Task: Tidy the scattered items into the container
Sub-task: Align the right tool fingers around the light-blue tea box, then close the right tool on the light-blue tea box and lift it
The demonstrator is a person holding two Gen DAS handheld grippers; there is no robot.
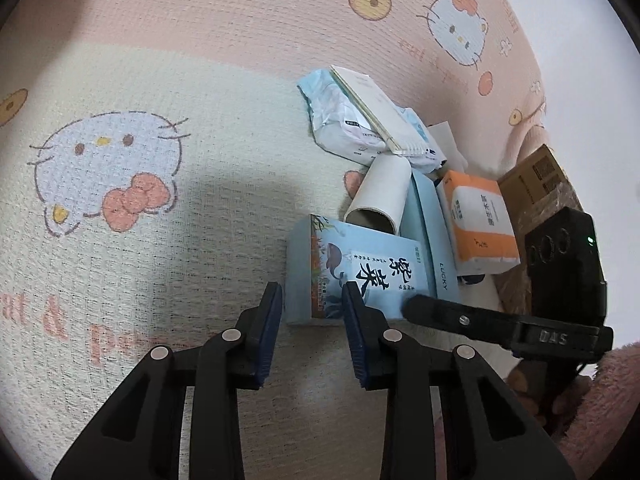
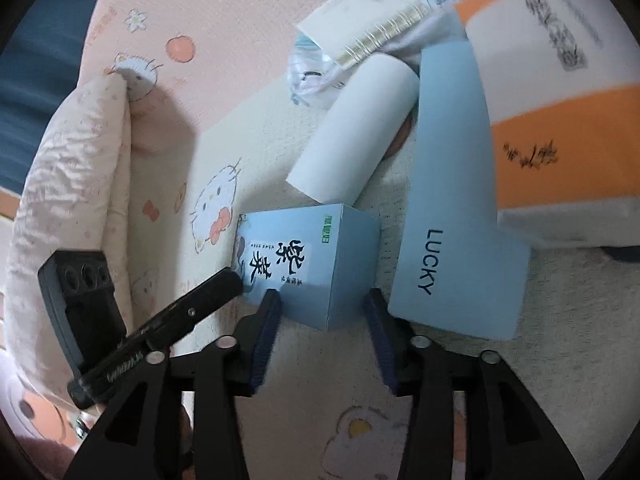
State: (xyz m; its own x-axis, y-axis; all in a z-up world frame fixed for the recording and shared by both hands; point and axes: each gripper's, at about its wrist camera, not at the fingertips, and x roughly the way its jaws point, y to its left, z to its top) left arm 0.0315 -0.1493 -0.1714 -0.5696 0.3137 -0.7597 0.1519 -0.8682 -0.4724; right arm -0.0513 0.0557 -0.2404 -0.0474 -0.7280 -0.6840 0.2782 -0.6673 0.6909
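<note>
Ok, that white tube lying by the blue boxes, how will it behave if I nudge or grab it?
The white tube lies on its side, so it will probably roll. Its hollow end suggests it is light and might crush under a hard squeeze.

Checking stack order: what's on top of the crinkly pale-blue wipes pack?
A cream spiral-bound notebook lies across the crinkly pale-blue wipes pack, covering its middle; the pack's covered label isn't readable.

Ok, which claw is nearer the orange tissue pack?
Right. The right claw straddles the blue printed box, near the orange tissue pack; the left claw sits at that box's far corner.
</note>
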